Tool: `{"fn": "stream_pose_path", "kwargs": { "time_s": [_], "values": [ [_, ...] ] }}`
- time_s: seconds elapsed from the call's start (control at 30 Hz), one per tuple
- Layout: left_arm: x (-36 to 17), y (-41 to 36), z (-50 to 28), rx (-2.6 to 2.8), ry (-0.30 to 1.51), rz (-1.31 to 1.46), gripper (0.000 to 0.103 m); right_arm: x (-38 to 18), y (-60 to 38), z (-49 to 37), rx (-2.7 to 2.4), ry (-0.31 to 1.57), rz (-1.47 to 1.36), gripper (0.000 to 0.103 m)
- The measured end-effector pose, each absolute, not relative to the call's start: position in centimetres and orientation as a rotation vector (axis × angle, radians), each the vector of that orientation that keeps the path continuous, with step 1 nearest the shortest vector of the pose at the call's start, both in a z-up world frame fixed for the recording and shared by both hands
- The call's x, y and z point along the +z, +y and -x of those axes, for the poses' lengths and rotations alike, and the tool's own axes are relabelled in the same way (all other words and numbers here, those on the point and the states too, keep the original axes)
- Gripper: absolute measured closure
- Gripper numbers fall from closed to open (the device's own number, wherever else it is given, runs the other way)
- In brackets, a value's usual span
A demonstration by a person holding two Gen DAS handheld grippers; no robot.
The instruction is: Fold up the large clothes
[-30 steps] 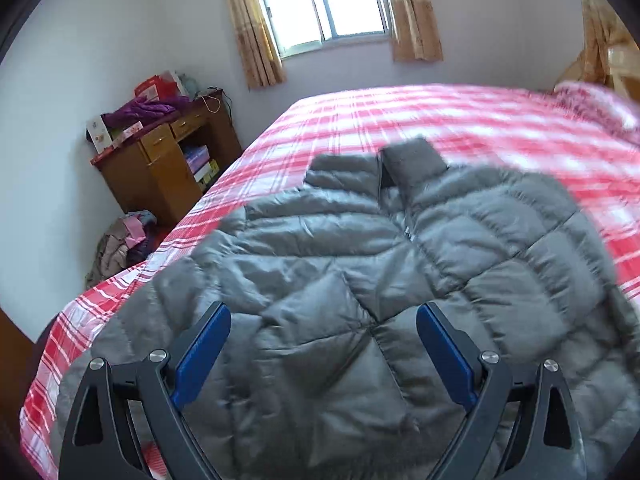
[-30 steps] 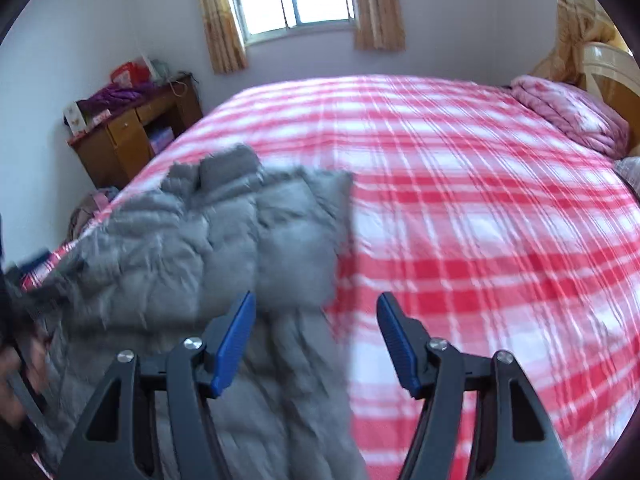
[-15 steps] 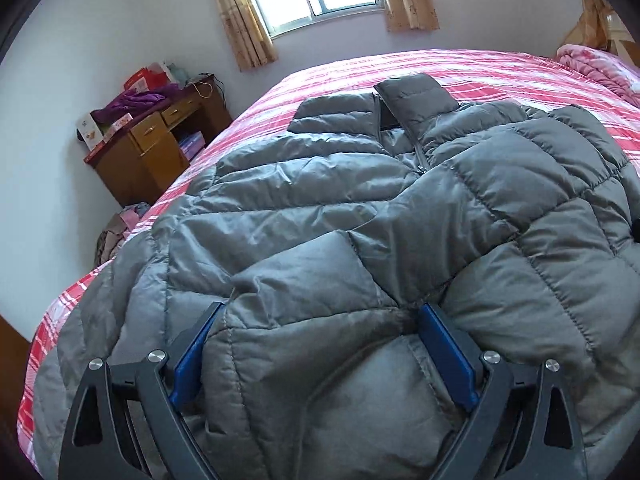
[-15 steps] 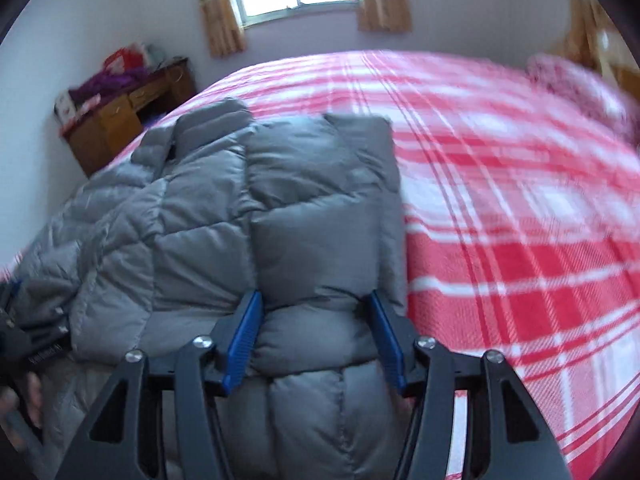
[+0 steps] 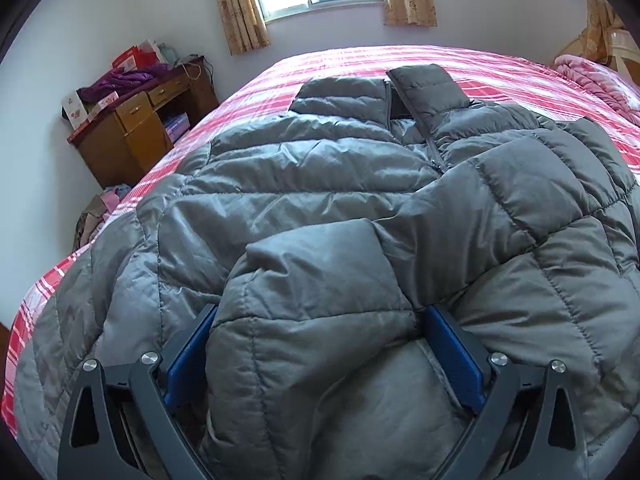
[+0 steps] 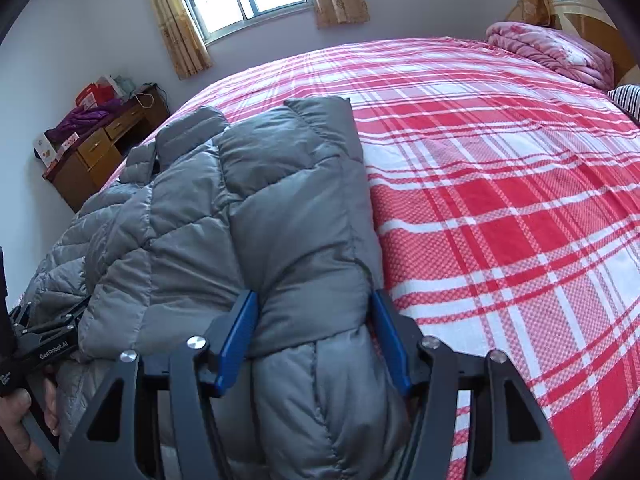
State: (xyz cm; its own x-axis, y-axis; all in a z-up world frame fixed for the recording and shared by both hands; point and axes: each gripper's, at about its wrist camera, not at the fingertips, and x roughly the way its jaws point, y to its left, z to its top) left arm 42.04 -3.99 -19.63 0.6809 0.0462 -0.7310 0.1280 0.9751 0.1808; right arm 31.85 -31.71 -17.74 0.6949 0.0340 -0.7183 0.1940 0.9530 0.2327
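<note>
A grey quilted puffer jacket (image 5: 320, 184) lies spread on the red-and-white checked bed (image 5: 256, 100), collar at the far end. A sleeve-like fold of it lies on the front and fills the gap of my left gripper (image 5: 320, 316). Its jaws are opening and stand very wide, and the blue pads (image 5: 192, 344) flank the fold without squeezing it. In the right wrist view the jacket (image 6: 192, 220) has a thick fold along its right edge. My right gripper (image 6: 314, 298) is shut on that fold, which bulges on both sides of the pads.
Bare checked bedding (image 6: 500, 200) stretches to the right of the jacket. A folded pink quilt (image 6: 552, 52) lies by the headboard. A cluttered wooden desk (image 5: 136, 132) stands left of the bed, with clothes on the floor (image 5: 96, 216). A person's hand (image 6: 16, 420) holds the left tool.
Both grippers sank toward the bed. The jacket, blurred and farther off a second ago, now lies still and close, with a fold between each pair of fingers.
</note>
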Motion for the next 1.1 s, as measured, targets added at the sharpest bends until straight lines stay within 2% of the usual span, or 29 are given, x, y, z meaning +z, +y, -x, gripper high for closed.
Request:
{"fn": "stream_pose_path", "kwargs": {
  "time_s": [0.37, 0.67, 0.93, 1.1],
  "values": [
    [-19.9, -4.0, -42.4, -0.045, 0.831, -0.213, 0.001, -17.5, -30.3, -32.7, -0.125, 0.849, -0.189, 0.037],
    [-19.8, -3.4, -42.1, -0.035, 0.827, -0.172, 0.001, -11.8, -28.1, -32.4, -0.072, 0.678, -0.11, 0.036],
    [-20.1, -3.4, -42.3, -0.042, 0.845, -0.161, 0.001, -17.5, -27.5, -37.9, -0.049, 0.867, -0.02, 0.035],
    [-20.2, -3.2, -42.5, -0.049, 0.852, -0.146, 0.001, -16.9, -27.1, -37.6, -0.082, 0.884, 0.005, 0.034]
  ]
}}
